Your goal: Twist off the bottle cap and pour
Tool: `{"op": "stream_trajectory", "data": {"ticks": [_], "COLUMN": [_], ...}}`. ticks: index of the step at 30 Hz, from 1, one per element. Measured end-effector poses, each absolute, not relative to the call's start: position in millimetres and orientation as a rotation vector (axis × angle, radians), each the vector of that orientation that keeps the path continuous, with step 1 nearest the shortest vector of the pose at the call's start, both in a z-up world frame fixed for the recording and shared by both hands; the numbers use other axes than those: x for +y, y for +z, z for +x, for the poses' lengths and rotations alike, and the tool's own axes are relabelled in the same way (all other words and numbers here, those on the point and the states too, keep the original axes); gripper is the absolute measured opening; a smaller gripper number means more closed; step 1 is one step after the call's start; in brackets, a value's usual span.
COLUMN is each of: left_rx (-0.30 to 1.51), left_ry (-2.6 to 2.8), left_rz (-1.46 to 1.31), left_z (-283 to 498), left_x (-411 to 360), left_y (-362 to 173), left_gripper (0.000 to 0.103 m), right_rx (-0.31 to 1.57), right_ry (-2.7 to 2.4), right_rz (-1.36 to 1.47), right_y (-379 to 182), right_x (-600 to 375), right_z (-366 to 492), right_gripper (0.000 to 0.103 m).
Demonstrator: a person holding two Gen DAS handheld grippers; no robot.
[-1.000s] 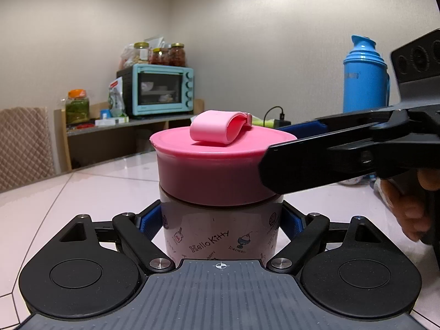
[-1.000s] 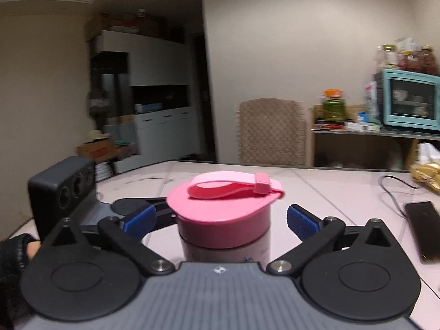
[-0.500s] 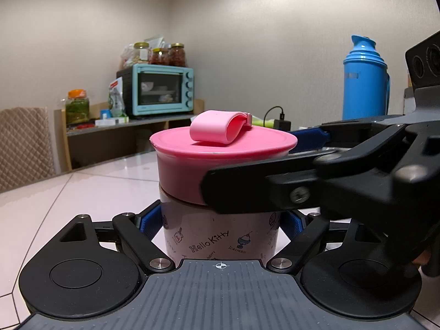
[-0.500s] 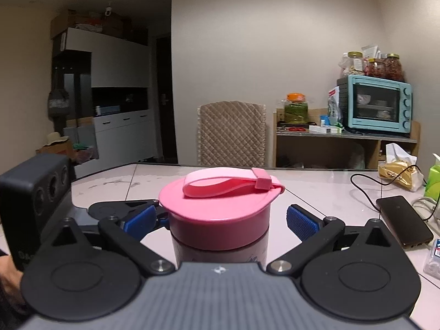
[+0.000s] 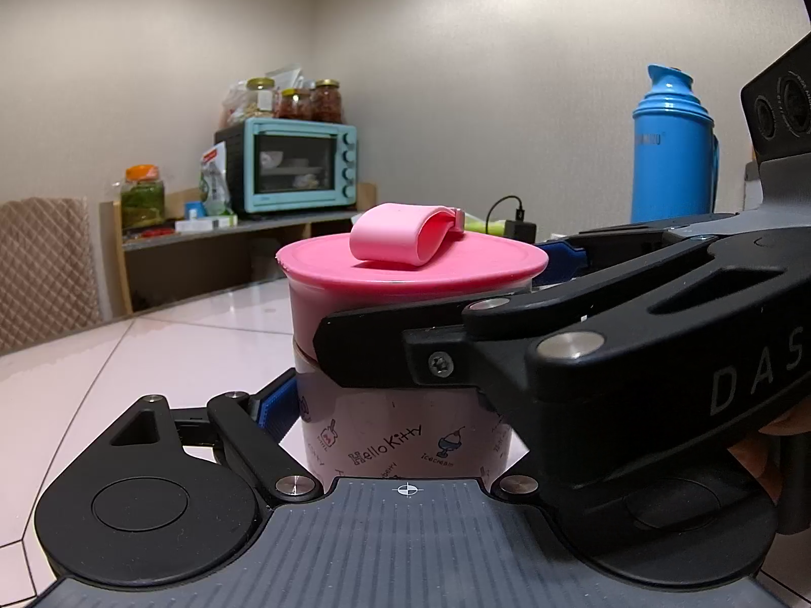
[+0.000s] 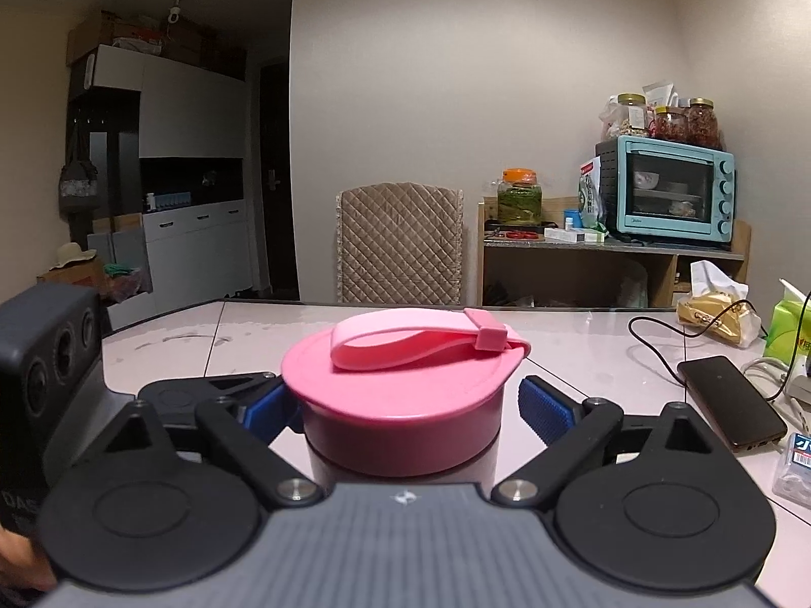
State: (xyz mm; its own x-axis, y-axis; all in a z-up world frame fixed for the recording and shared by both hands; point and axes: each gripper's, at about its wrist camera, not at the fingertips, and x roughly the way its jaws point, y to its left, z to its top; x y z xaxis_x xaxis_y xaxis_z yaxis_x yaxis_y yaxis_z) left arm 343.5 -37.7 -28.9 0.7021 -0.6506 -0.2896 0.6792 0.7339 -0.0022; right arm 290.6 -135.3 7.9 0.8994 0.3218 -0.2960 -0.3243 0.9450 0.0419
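Note:
A Hello Kitty bottle (image 5: 390, 435) with a wide pink screw cap (image 5: 410, 273) and a pink strap loop (image 5: 405, 233) stands on the white table. My left gripper (image 5: 400, 410) is shut on the bottle body below the cap. My right gripper (image 6: 400, 405) straddles the cap (image 6: 400, 405) from the right side. Its left blue pad (image 6: 263, 410) is at the cap wall and its right pad (image 6: 545, 410) stands a small gap off it, so it is open. Its arm (image 5: 557, 344) crosses the left wrist view in front of the cap.
A blue thermos (image 5: 671, 147) stands behind on the right. A phone (image 6: 730, 400) with cable, a green tissue pack (image 6: 790, 329) and a small box (image 6: 796, 466) lie on the table to the right. A chair (image 6: 400, 243) and a shelf with a teal oven (image 6: 664, 187) are beyond the table.
My right gripper has swung around the cap and come closer, and its arm now covers more of the cap front in the left wrist view. The bottle and left gripper stay still.

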Motion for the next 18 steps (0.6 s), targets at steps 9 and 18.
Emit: {"op": "stream_trajectory", "data": {"ticks": [9,18], "left_rx": [0.281,0.280], "left_ry": [-0.742,-0.741], "left_rz": [0.108,0.108], "left_z": [343.3,343.2], "left_x": [-37.2,-37.1], "left_y": [-28.7,-29.0], "left_gripper": [0.089,0.089], "right_rx": [0.301,0.296], "right_ry": [0.358,0.529], "right_rz": [-0.022,-0.063], "right_y": [7.5,7.8], "right_x": [-135.0,-155.8], "right_z": [287.9,296.1], "right_gripper": [0.085,0.085]}}
